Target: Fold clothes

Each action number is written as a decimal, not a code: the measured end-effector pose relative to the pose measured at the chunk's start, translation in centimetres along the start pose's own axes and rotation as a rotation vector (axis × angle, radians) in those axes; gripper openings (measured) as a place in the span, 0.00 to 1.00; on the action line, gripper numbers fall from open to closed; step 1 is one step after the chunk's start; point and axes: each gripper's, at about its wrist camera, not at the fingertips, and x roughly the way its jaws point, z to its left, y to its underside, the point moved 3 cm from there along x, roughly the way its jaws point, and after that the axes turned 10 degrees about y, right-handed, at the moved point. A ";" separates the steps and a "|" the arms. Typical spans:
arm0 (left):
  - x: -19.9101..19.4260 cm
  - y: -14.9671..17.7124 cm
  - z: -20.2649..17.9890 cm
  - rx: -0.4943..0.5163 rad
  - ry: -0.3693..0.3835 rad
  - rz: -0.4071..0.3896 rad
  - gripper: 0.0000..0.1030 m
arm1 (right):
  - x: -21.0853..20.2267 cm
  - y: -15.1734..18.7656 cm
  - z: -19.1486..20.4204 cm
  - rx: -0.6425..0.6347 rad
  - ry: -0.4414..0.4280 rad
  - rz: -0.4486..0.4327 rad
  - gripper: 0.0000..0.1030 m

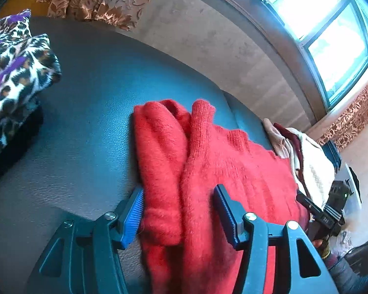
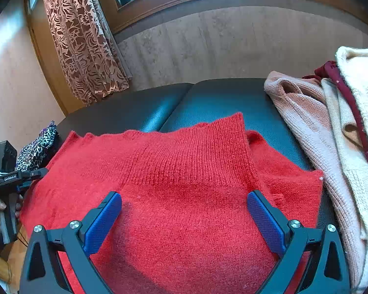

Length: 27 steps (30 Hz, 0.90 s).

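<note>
Only the left wrist view shows the red sweater's (image 1: 208, 161) folded sleeve (image 1: 159, 152).

Readable text: one small label

At the left edge of the right wrist view, the left gripper (image 2: 24, 175) bears white lettering, seemingly "GenRobot.AI"; nothing else is legible.

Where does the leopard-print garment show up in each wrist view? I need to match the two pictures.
Left wrist: leopard-print garment fills the left edge, on the dark cushioned surface.
Right wrist: small at far left, behind the other hand-held gripper.
Shared landmark: the red sweater, centre in both.
</note>
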 end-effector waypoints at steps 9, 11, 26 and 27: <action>0.7 0.7 -0.2 0.044 -0.098 0.013 0.28 | -0.1 -0.1 -0.1 0.010 -0.013 -0.007 1.00; 1.1 0.7 -0.1 0.049 -0.126 0.008 0.28 | 0.0 -0.1 0.0 0.008 -0.012 -0.006 1.00; 1.6 -3.3 -1.1 0.175 -0.330 0.041 0.22 | -3.3 -2.0 0.3 -0.203 -0.249 0.175 0.99; 1.4 -3.7 -1.2 0.177 -0.332 0.040 0.22 | -3.8 -2.0 0.6 -0.239 -0.261 0.178 0.98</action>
